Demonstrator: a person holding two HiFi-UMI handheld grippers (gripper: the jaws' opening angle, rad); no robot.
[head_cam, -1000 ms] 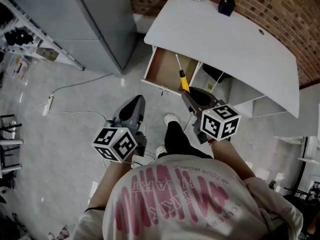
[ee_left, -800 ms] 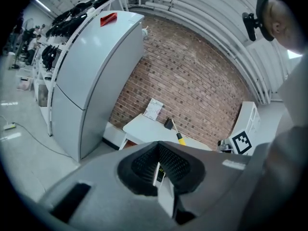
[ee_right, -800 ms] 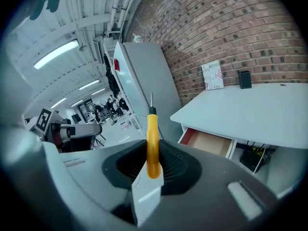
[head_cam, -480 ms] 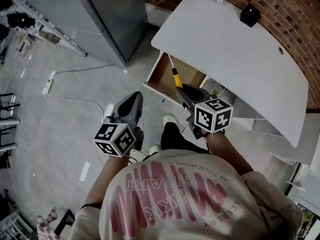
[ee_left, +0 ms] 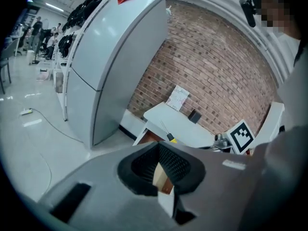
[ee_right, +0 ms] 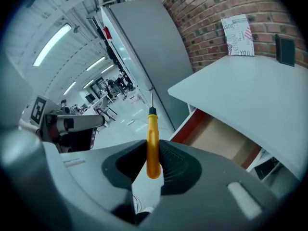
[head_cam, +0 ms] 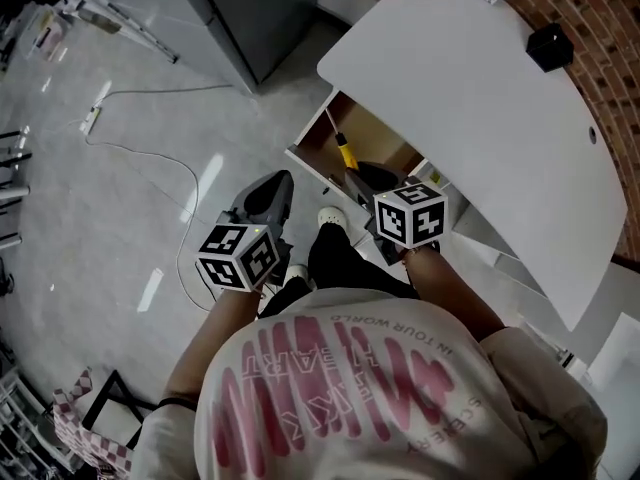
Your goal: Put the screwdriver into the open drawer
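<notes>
Since the earlier frame the right gripper [head_cam: 352, 173] and the left gripper [head_cam: 270, 196] have come lower and closer to the drawer [head_cam: 378, 138]. In the head view the screwdriver [head_cam: 344, 151] hangs about over the open drawer's near corner, not yet let go, so the carry looks nearly done and only the drop is left. The white tabletop [head_cam: 470, 88] above bears a black box [head_cam: 551, 46]. Around it are a glossy floor [head_cam: 120, 208], a grey cabinet [head_cam: 250, 8] and a brick wall [head_cam: 610, 78]. The left gripper view shows its jaws together and empty. The right gripper view shows its jaws clamped on the screwdriver's yellow handle, with the drawer ahead to the right.
</notes>
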